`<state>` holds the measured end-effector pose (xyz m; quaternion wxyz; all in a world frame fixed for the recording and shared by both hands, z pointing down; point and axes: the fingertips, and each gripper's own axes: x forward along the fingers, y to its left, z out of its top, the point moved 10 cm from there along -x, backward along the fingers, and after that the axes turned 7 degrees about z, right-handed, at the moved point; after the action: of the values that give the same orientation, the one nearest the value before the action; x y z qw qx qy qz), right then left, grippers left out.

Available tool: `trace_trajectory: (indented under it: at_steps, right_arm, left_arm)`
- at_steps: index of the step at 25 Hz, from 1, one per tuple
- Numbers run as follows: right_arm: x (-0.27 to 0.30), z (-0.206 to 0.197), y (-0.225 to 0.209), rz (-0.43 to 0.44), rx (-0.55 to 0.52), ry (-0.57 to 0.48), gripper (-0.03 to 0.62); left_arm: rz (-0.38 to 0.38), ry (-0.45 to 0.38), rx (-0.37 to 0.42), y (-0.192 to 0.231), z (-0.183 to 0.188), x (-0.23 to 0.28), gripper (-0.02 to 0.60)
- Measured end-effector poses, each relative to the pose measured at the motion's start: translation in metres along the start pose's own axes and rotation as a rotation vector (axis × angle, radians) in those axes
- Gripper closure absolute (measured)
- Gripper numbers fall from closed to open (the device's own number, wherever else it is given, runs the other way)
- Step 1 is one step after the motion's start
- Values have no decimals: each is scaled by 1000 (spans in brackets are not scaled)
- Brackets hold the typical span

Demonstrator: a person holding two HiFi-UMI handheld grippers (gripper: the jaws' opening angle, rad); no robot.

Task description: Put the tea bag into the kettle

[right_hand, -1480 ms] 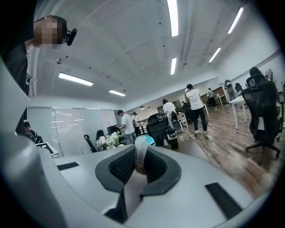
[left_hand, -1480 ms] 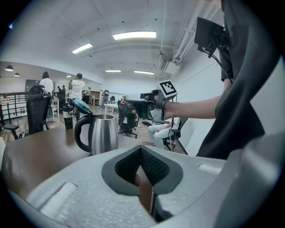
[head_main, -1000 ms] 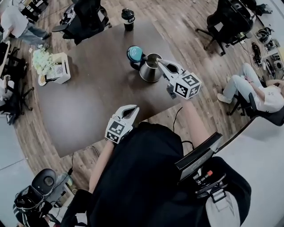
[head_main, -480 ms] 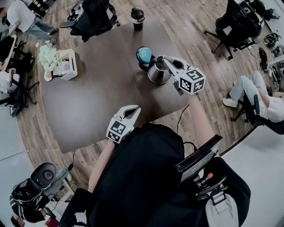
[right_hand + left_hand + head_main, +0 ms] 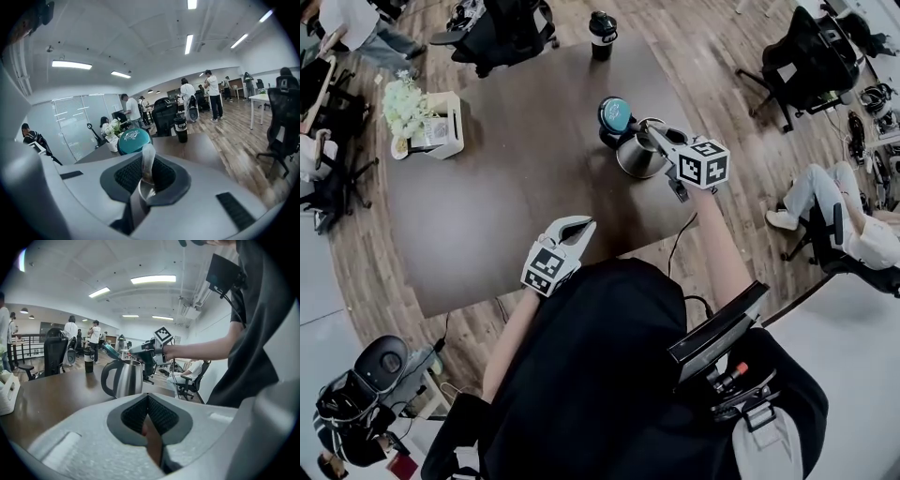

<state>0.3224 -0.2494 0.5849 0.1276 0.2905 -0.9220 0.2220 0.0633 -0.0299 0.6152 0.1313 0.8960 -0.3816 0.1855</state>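
A steel kettle (image 5: 637, 157) stands on the dark brown table (image 5: 506, 187) with its teal lid (image 5: 615, 114) flipped open. My right gripper (image 5: 661, 141) hovers at the kettle's rim, shut on a pale tea bag (image 5: 147, 161) that sticks up between its pads. Just beyond the tips the teal lid (image 5: 133, 140) fills the right gripper view. My left gripper (image 5: 579, 228) hangs near the table's front edge, shut and holding nothing. In the left gripper view the kettle (image 5: 124, 378) stands ahead, and the right gripper (image 5: 140, 350) is above its mouth.
A black tumbler (image 5: 601, 22) stands at the table's far edge and a white box of flowers (image 5: 422, 117) at its left. Office chairs (image 5: 811, 56) ring the table. A seated person (image 5: 825, 202) is at the right.
My right gripper has dipped and closed in on the kettle's mouth with the tea bag still in it. The left gripper has barely shifted.
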Motion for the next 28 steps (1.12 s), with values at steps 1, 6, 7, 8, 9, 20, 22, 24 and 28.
trace_trajectory:
  at_steps: [1, 6, 7, 8, 9, 20, 22, 24, 28]
  right_arm:
    - [2, -1, 0, -10, -14, 23, 559]
    - [11, 3, 0, -61, -134, 167, 559]
    - [12, 3, 0, -69, -157, 191, 559]
    - [12, 3, 1, -78, -183, 215, 559]
    - [11, 3, 1, -88, -213, 238, 558]
    - [15, -12, -1, -91, -337, 381, 557]
    - [18, -12, -4, -95, -359, 417, 557]
    - [22, -12, -6, -87, -376, 459, 557]
    - [34, -11, -7, -80, -447, 543, 557]
  left_arm:
    - [0, -1, -4, 1, -1, 0, 580]
    - [-4, -2, -13, 4, 0, 2, 580]
    - [-5, -1, -12, 3, 0, 3, 581]
    - [-5, 1, -11, 2, 0, 3, 580]
    - [-6, 2, -11, 1, -1, 3, 580]
    - [4, 7, -22, 0, -5, 4, 580]
    - [6, 7, -23, 1, -4, 5, 580]
    - [7, 8, -24, 1, -4, 6, 580]
    - [10, 4, -31, 2, -4, 5, 580]
